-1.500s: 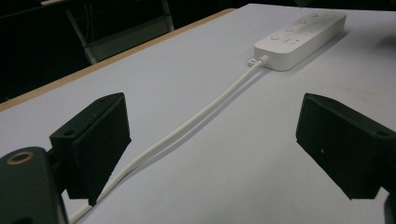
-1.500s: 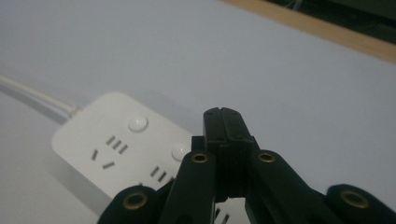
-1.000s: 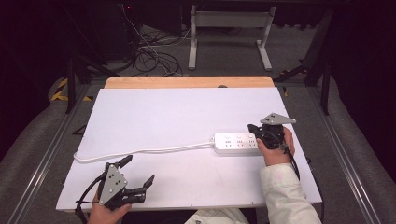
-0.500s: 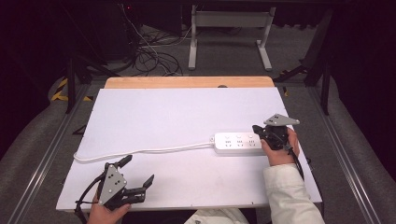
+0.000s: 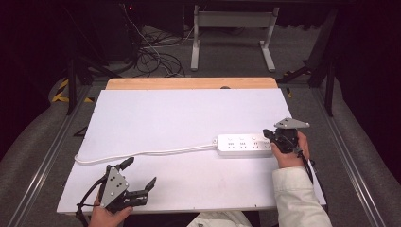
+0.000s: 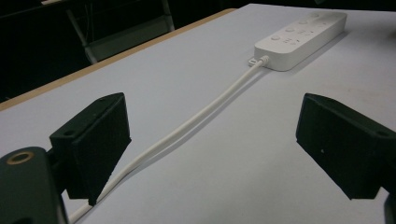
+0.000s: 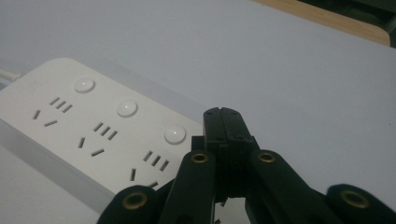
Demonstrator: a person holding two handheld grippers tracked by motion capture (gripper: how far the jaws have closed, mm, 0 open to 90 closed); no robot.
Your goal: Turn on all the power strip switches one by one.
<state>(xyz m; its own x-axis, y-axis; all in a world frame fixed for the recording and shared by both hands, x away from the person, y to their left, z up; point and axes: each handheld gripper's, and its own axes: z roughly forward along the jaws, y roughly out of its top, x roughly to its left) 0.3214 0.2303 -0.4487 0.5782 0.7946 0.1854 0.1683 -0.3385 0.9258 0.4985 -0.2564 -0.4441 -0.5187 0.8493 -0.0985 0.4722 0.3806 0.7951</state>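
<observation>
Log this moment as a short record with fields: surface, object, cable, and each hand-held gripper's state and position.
surface: white table top with a wooden strip at the far edge
object: white power strip, flat on the table, right of centre
cable: white cord runs from the strip's left end toward the table's left edge
left hand-held gripper: open, near front-left edge, holding nothing
right hand-held gripper: shut, tip over the strip's right end

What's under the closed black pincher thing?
The right gripper hangs closed over the end of the white power strip. Three buttons show; the sockets beneath its jaws are covered.
</observation>
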